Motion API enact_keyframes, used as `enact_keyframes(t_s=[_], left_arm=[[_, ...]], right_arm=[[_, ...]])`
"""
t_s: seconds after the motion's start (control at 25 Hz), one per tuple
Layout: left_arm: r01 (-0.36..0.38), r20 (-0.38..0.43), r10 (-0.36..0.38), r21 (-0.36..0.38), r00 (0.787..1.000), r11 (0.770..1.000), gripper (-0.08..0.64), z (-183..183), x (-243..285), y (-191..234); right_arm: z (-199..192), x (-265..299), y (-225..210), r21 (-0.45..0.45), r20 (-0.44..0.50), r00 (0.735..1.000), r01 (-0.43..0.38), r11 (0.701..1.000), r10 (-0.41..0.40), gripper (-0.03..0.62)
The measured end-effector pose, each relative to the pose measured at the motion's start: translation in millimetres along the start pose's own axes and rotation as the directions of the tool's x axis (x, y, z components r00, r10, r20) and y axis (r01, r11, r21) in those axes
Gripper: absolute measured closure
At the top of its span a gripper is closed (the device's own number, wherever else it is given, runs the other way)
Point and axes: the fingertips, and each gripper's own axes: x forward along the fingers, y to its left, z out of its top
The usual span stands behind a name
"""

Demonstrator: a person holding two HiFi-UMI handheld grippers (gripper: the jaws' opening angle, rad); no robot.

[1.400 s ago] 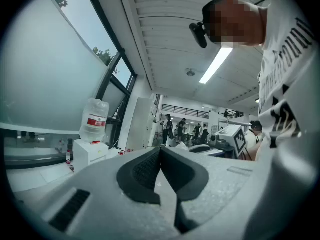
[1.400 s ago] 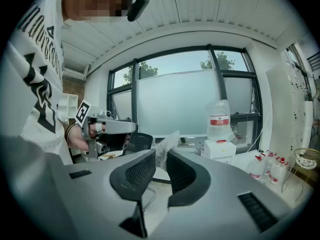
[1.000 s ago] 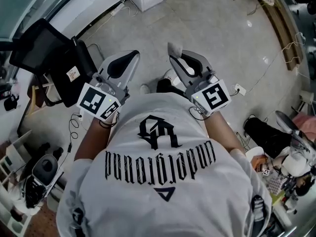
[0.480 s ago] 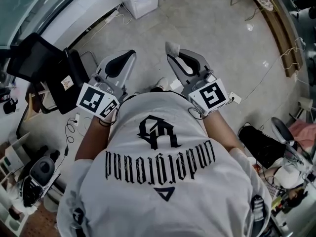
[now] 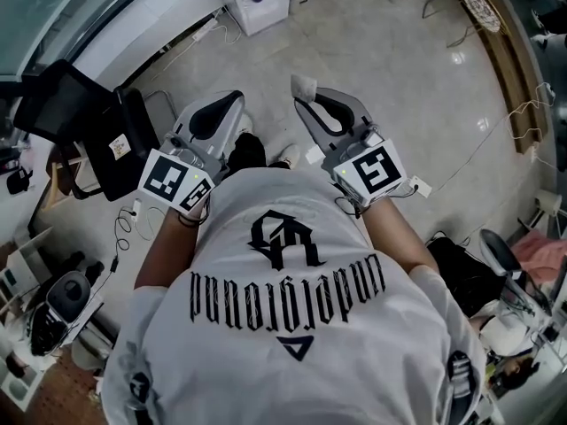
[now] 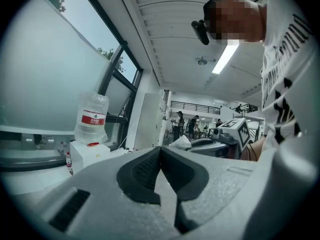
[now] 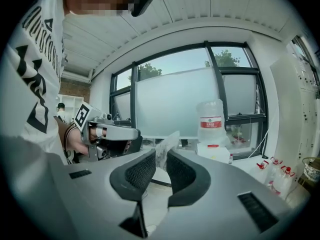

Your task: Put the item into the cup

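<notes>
I hold both grippers out at chest height over the floor. My right gripper (image 5: 307,89) is shut on a small white crumpled item (image 5: 303,84); in the right gripper view that item (image 7: 163,152) sticks up between the black pads (image 7: 141,170). My left gripper (image 5: 232,101) is shut with nothing in it, and its pads (image 6: 145,168) meet at the tips. Each gripper shows in the other's view: the right gripper (image 6: 231,133) with the white item (image 6: 181,142), and the left gripper (image 7: 114,133). No cup can be made out with certainty.
A white cabinet (image 5: 241,5) with a round thing on top stands ahead on the grey floor (image 5: 399,69). A water bottle (image 7: 212,122) sits on a white dispenser by the windows. A black chair (image 5: 84,118) is to the left, with cluttered shelves and cables at both lower sides.
The floor has slid under me as I walk, and my feet have shifted. Both grippers keep their pose and the right one still pinches the white item.
</notes>
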Motion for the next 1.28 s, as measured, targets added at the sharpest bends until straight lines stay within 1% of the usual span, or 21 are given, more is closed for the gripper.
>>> enact_keyframes(t_s=[0.24,0.36,0.48,0.64,0.76,1.0,1.12,1.28], left_arm=[[0.024,0.006,-0.024,-0.011,1.0,1.0,0.546,0.1,14.0,23.9],[0.038,0.007,-0.038,0.001,0.999,0.999,0.546,3.7,25.4,38.2],[0.05,0.002,-0.05,0.006,0.999,0.999,0.546,5.2,32.1,60.1],[0.066,0.012,-0.066,0.017,0.998,0.998,0.546,16.5,34.1,94.5],[0.088,0.012,-0.088,0.021,0.996,0.996,0.546,24.2,39.4,122.5],[0.121,0.03,-0.122,0.025,0.992,0.992,0.546,44.0,46.3,171.7],[0.133,0.024,-0.133,0.033,0.991,0.991,0.545,46.0,49.3,188.9],[0.146,0.022,-0.147,0.018,0.989,0.989,0.545,44.8,57.8,200.4]], right_arm=[[1.6,17.7,-12.5,0.008,-0.009,1.0,0.028,1.0,-0.028,0.522],[7.6,28.9,-21.5,-0.008,-0.013,0.999,0.048,0.999,-0.048,0.522],[14.0,47.5,-30.8,-0.02,-0.022,0.997,0.075,0.997,-0.076,0.522],[21.0,79.6,-35.5,-0.027,-0.022,0.997,0.071,0.997,-0.072,0.522],[30.6,107.5,-45.3,-0.022,-0.027,0.995,0.093,0.995,-0.094,0.522],[45.2,154.2,-57.6,-0.015,-0.016,0.994,0.106,0.994,-0.106,0.522],[47.1,169.8,-62.2,-0.014,-0.022,0.993,0.113,0.993,-0.114,0.522],[46.2,180.5,-73.8,-0.005,-0.032,0.993,0.114,0.994,-0.114,0.522]])
